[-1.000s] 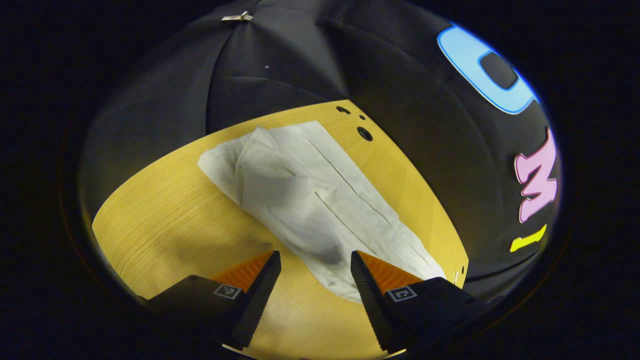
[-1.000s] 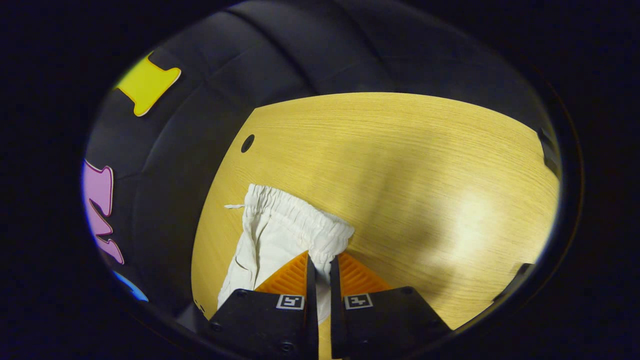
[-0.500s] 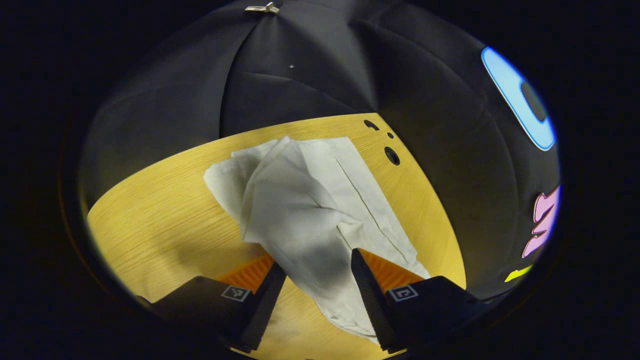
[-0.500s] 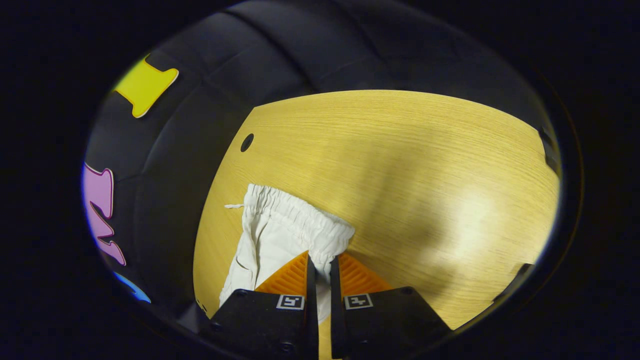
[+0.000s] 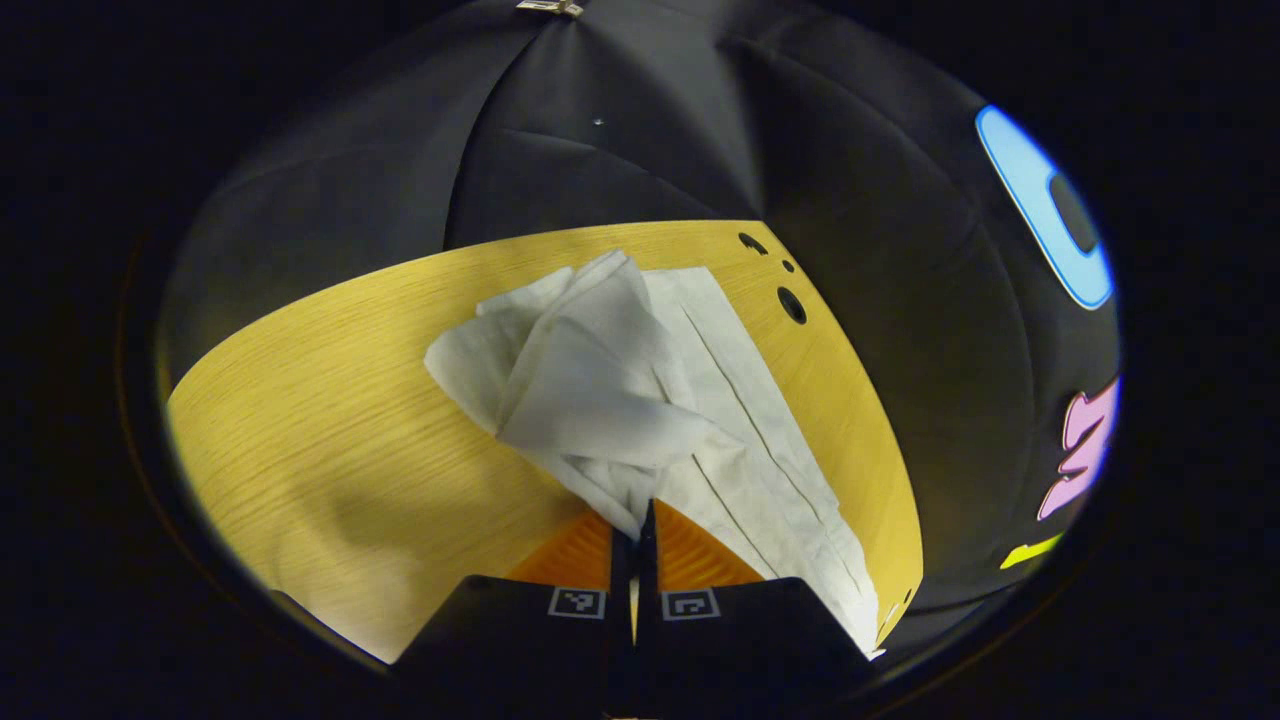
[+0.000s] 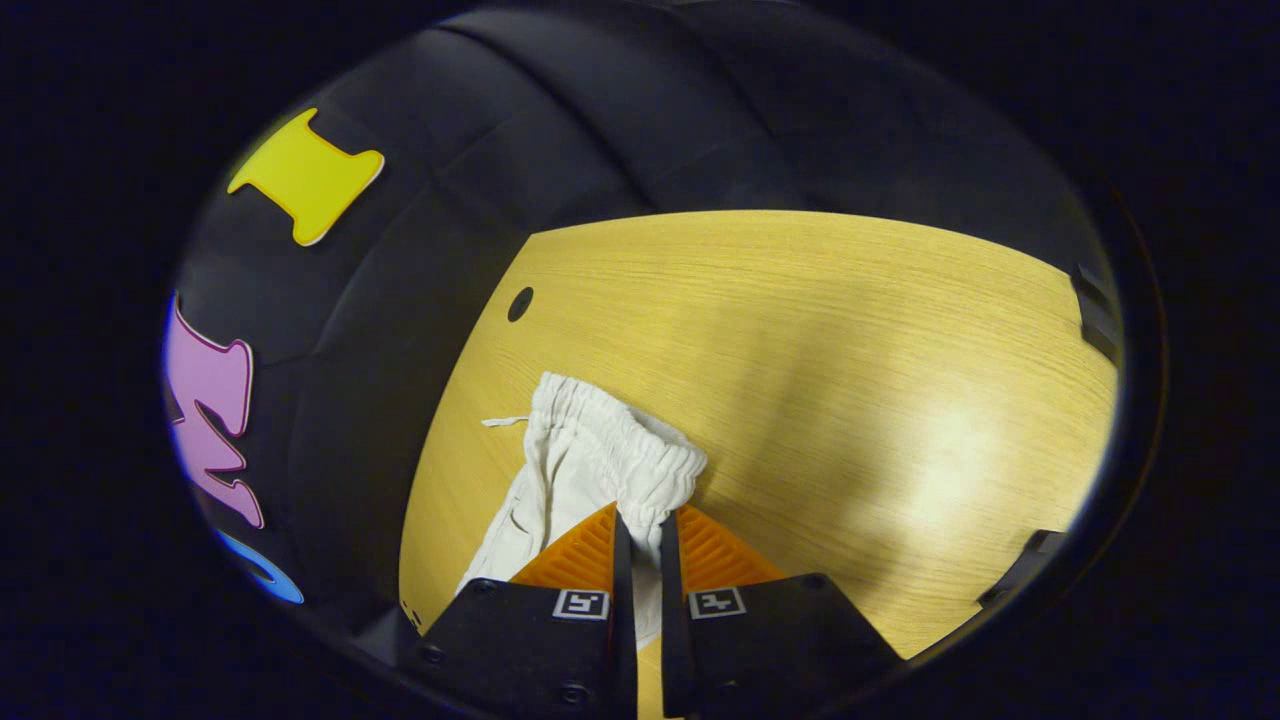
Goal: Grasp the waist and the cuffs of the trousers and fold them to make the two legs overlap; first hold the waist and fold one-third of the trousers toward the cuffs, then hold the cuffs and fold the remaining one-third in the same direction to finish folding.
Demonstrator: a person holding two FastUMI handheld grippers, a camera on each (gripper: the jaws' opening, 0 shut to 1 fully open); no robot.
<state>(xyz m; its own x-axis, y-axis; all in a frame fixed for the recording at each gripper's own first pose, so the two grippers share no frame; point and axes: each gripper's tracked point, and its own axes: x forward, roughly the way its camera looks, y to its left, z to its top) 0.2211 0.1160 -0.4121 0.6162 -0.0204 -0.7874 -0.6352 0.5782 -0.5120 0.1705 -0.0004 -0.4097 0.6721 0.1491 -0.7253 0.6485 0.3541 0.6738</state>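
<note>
Because the legs must overlap, the left gripper [image 5: 632, 520] pinches a trouser leg while the right gripper [image 6: 640, 530] clamps the waist; trousers [image 5: 640, 400] lie along the tabletop's [image 5: 330, 420] edge.

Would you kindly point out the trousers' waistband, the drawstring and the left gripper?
waistband [image 6: 620, 440], right gripper view, gathered elastic edge.
drawstring [image 6: 503, 422], right gripper view, loose end on table.
left gripper [image 5: 634, 522], left gripper view, between fingertips.

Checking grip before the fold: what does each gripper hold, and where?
Both hold the trousers: left gripper pinches the cuff end, right gripper pinches the elastic waistband.
</note>
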